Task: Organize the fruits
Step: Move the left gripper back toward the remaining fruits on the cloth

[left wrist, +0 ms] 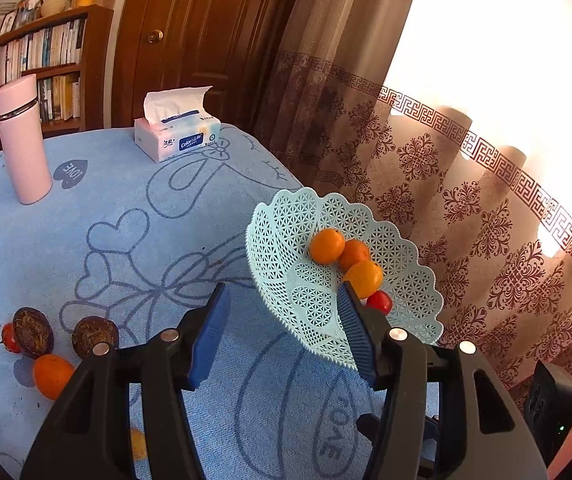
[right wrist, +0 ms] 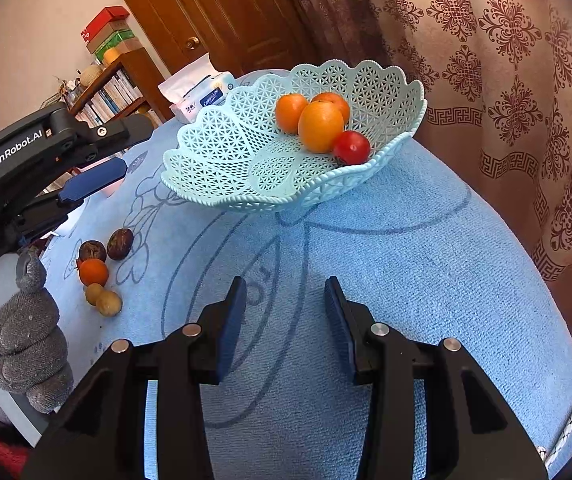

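A pale blue lattice basket [right wrist: 222, 148] stands near the table's far right edge and holds three oranges [right wrist: 320, 126] and a red tomato [right wrist: 351, 147]; it also shows in the left wrist view [left wrist: 286, 224]. On the blue cloth to the left lie two dark brown fruits [left wrist: 33, 331], an orange [left wrist: 51, 375], a small tomato [left wrist: 9, 338] and two small yellow-brown fruits [right wrist: 108, 303]. My left gripper [left wrist: 282, 330] is open and empty, in front of the basket. My right gripper [right wrist: 285, 322] is open and empty above bare cloth. The left gripper also shows in the right wrist view [right wrist: 94, 182].
A pink flask [left wrist: 24, 140] and a tissue pack [left wrist: 176, 136] stand at the table's far side. A patterned curtain [left wrist: 466, 200] hangs close behind the basket. A grey gloved hand [right wrist: 26, 328] is at the left. A bookshelf [left wrist: 38, 64] and door stand beyond.
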Tool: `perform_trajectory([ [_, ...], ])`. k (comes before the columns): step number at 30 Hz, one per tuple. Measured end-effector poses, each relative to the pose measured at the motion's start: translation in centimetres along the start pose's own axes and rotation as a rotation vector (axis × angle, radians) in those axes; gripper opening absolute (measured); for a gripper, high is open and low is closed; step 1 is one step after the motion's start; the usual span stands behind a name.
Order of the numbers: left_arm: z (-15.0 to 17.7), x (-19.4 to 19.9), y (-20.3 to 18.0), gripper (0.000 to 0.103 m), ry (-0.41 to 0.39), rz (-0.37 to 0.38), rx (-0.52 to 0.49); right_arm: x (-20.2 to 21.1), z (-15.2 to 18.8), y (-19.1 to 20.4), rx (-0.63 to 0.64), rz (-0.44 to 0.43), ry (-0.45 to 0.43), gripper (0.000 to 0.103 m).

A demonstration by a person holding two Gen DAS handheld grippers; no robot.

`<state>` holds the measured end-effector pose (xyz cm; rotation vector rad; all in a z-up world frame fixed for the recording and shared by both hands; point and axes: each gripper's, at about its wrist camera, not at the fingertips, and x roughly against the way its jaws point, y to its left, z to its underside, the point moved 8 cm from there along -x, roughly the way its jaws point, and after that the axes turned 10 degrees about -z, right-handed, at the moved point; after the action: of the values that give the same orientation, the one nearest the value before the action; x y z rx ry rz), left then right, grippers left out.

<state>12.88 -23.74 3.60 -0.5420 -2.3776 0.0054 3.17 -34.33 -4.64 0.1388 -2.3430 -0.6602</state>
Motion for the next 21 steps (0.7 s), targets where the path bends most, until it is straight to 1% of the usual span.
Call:
perform_trajectory([
  [6, 0.1, 0.8, 2.3, 0.056, -0.01, -0.028, 0.035, 0.0, 0.0, 0.0, 0.007, 0.014, 0.002, 0.042],
  [10, 0.2, 1.4, 4.6, 0.056, -0.018, -0.058, 0.071, 0.0, 0.1, 0.1, 0.012, 0.023, 0.005, 0.042],
  [21, 1.7, 2.5, 13.6, 0.056, -0.012, -0.187, 0.211, -0.3, 0.2, 0.2, 0.029, 0.05, 0.013, 0.042],
])
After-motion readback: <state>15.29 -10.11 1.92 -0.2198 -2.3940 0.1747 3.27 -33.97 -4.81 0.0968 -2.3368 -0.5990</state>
